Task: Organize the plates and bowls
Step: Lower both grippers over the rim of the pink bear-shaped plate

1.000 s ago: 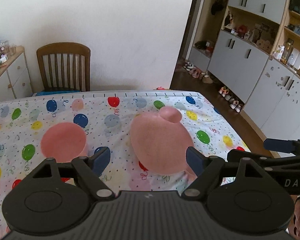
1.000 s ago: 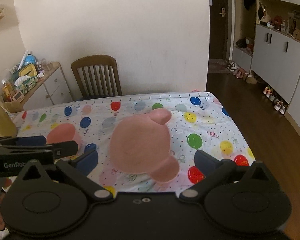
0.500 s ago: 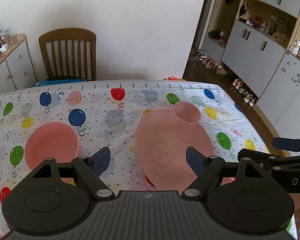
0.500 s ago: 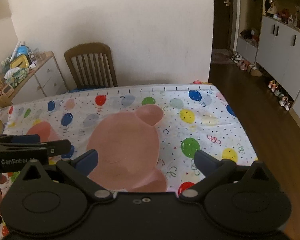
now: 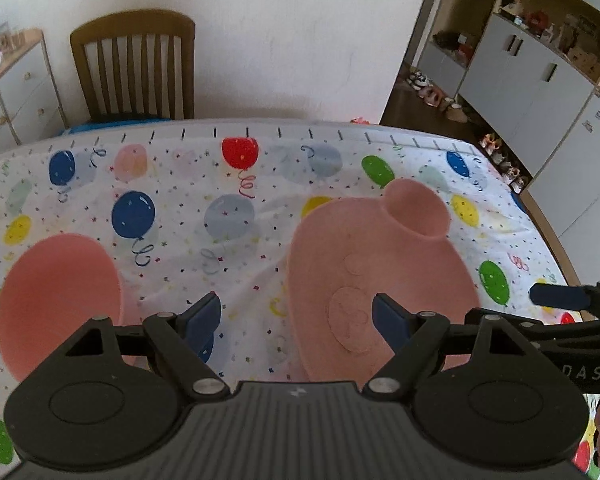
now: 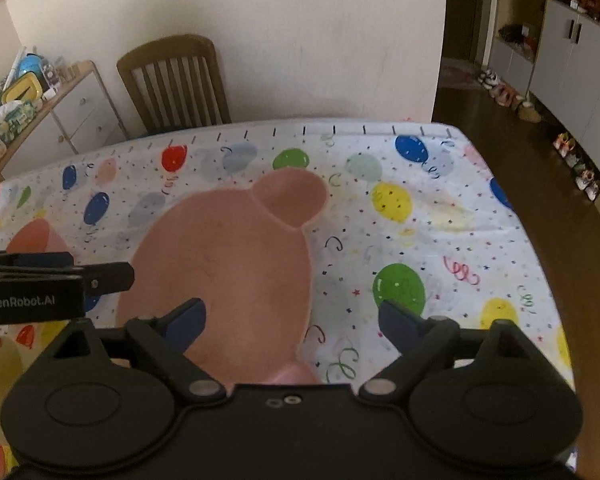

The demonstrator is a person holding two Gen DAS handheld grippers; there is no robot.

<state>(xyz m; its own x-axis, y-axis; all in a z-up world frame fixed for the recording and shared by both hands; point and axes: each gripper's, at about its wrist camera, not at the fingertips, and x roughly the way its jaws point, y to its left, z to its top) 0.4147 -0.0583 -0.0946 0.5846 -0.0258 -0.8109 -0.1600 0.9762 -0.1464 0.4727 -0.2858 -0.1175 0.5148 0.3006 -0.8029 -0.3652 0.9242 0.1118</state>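
Observation:
A pink bear-shaped plate (image 5: pixel 380 264) with round ears lies on the balloon-print tablecloth (image 5: pixel 220 184); it also shows in the right wrist view (image 6: pixel 228 264). A round pink bowl (image 5: pixel 56 300) sits to its left, and its edge shows in the right wrist view (image 6: pixel 36 236). My left gripper (image 5: pixel 296 316) is open and empty, above the cloth between bowl and plate, its right finger over the plate. My right gripper (image 6: pixel 292 320) is open and empty above the plate's near right edge.
A wooden chair (image 5: pixel 134 64) stands behind the table's far edge. A drawer unit (image 6: pixel 72 108) with clutter is at the far left. Grey cabinets (image 5: pixel 540 76) and shoes line the right wall. The table's right edge (image 6: pixel 540 240) drops to dark floor.
Both grippers have moved forward and lower over the table; the plate and bowl now look larger and closer. Both stay open.

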